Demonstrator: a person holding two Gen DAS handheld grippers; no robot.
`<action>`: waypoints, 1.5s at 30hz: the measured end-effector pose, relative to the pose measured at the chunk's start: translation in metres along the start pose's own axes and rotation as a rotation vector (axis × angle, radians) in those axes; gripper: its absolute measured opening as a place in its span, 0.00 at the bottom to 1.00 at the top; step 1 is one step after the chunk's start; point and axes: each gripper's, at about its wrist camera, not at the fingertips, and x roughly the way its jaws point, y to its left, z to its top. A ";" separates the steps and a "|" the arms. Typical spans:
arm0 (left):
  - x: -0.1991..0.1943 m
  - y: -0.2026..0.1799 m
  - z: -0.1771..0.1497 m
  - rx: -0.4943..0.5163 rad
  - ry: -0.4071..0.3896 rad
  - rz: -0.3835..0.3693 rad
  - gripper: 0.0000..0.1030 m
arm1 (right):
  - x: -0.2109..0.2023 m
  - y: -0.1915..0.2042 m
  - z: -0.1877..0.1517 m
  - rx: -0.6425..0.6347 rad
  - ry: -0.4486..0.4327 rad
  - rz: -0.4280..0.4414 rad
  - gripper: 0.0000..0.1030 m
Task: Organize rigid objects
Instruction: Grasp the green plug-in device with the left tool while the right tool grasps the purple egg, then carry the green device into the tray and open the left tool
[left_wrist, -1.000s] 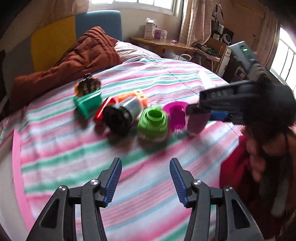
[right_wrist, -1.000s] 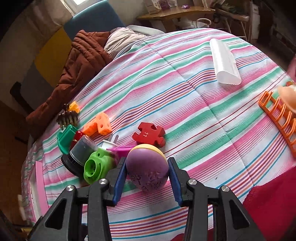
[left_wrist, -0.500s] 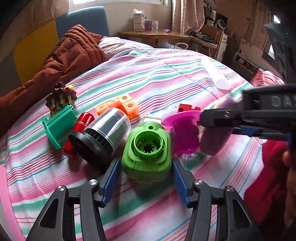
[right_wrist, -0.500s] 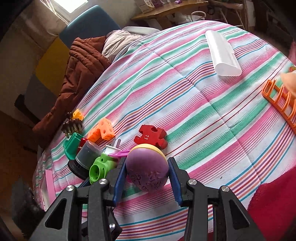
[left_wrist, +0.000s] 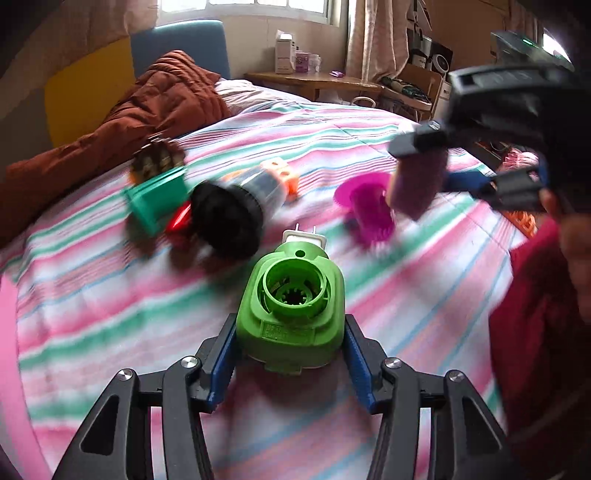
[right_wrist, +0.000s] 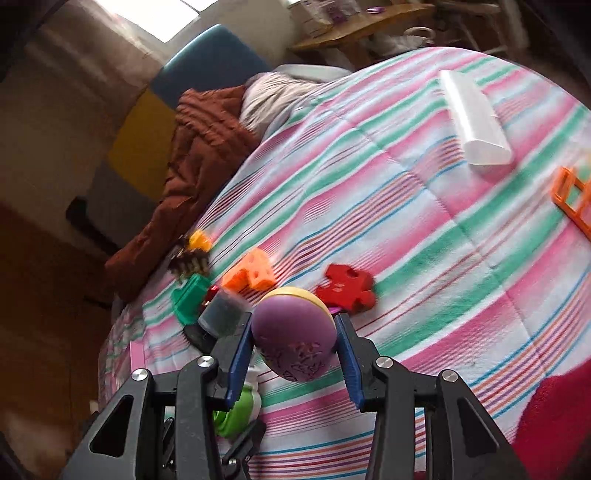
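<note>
A green plastic housing (left_wrist: 291, 310) with a round socket and a white plug end sits between the blue pads of my left gripper (left_wrist: 290, 347). The jaws are closing and both pads touch its sides. It stays sharp while the bedspread behind it blurs. The right wrist view shows the same housing (right_wrist: 236, 410) low on the left. My right gripper (right_wrist: 293, 354) is shut on a purple egg-shaped toy (right_wrist: 291, 328) with a yellow top, held above the striped bedspread (right_wrist: 424, 240). The left wrist view has that toy (left_wrist: 417, 184) at the upper right.
Behind the housing lie a black-and-clear cylinder (left_wrist: 236, 206), a teal block (left_wrist: 159, 201), orange cubes (left_wrist: 284, 177) and a magenta cup (left_wrist: 365, 203). A red puzzle piece (right_wrist: 347, 288), a white tube (right_wrist: 476, 125) and an orange rack (right_wrist: 572, 195) lie further right. A brown quilt (left_wrist: 155, 107) borders the left.
My left gripper came down over the green housing, closed its pads onto its sides and drew it away from the row. The right gripper tilted slightly, still holding the purple toy.
</note>
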 end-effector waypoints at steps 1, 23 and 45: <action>-0.008 0.003 -0.009 -0.008 -0.008 0.008 0.52 | 0.003 0.009 -0.002 -0.042 0.015 0.008 0.43; -0.040 0.035 -0.038 -0.161 -0.004 0.050 0.52 | 0.063 0.058 -0.043 -0.402 0.287 -0.130 0.41; -0.132 0.175 -0.064 -0.440 -0.118 0.209 0.52 | 0.053 0.062 -0.047 -0.444 0.232 -0.113 0.34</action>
